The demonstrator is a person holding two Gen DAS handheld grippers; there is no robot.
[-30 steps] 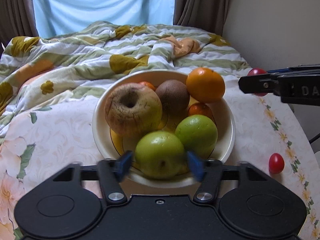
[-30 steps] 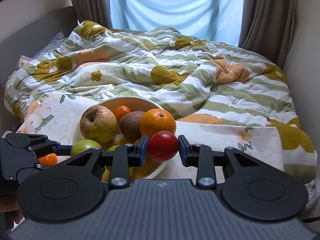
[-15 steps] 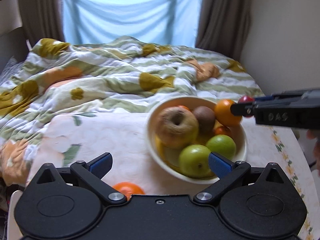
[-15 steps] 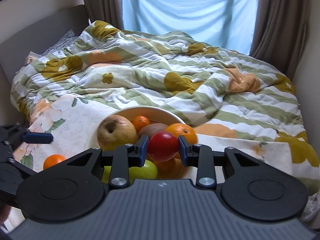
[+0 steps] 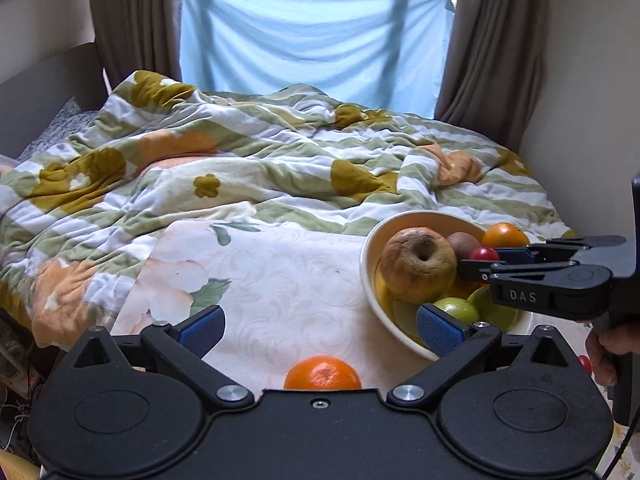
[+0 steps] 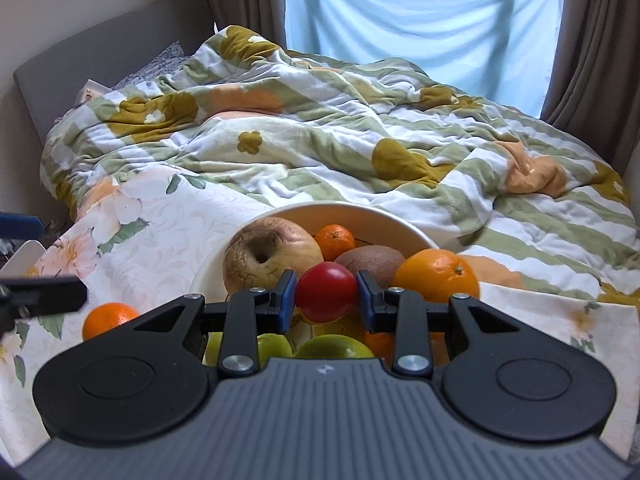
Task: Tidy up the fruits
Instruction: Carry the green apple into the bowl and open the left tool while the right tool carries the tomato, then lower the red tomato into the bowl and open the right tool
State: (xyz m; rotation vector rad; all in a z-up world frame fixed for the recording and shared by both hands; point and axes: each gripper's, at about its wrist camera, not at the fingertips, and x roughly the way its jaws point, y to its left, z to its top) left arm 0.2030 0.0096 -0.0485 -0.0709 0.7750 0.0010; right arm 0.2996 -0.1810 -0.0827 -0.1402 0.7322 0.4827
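Right gripper (image 6: 326, 298) fingers clamp the red fruit (image 6: 326, 296) above the bowl (image 6: 360, 216); left gripper (image 5: 320, 326) fingers spread wide, empty.

Rumpled floral duvet (image 5: 248, 168) on bed; blue-sheeted window (image 5: 312, 36), brown curtains (image 5: 132, 20).

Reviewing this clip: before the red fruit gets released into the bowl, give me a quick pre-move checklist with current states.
1. Right hand-held gripper clamped on the red fruit: ok.
2. Red fruit over the bowl: ok, it hangs above the fruit pile.
3. Free spot beneath for it: cannot tell, the gripper body hides the bowl's near side.
4. Left hand-held gripper out of the way: ok, open, empty, beside the bowl.
5. All fruit collected: not ok, a small orange lies on the tablecloth.
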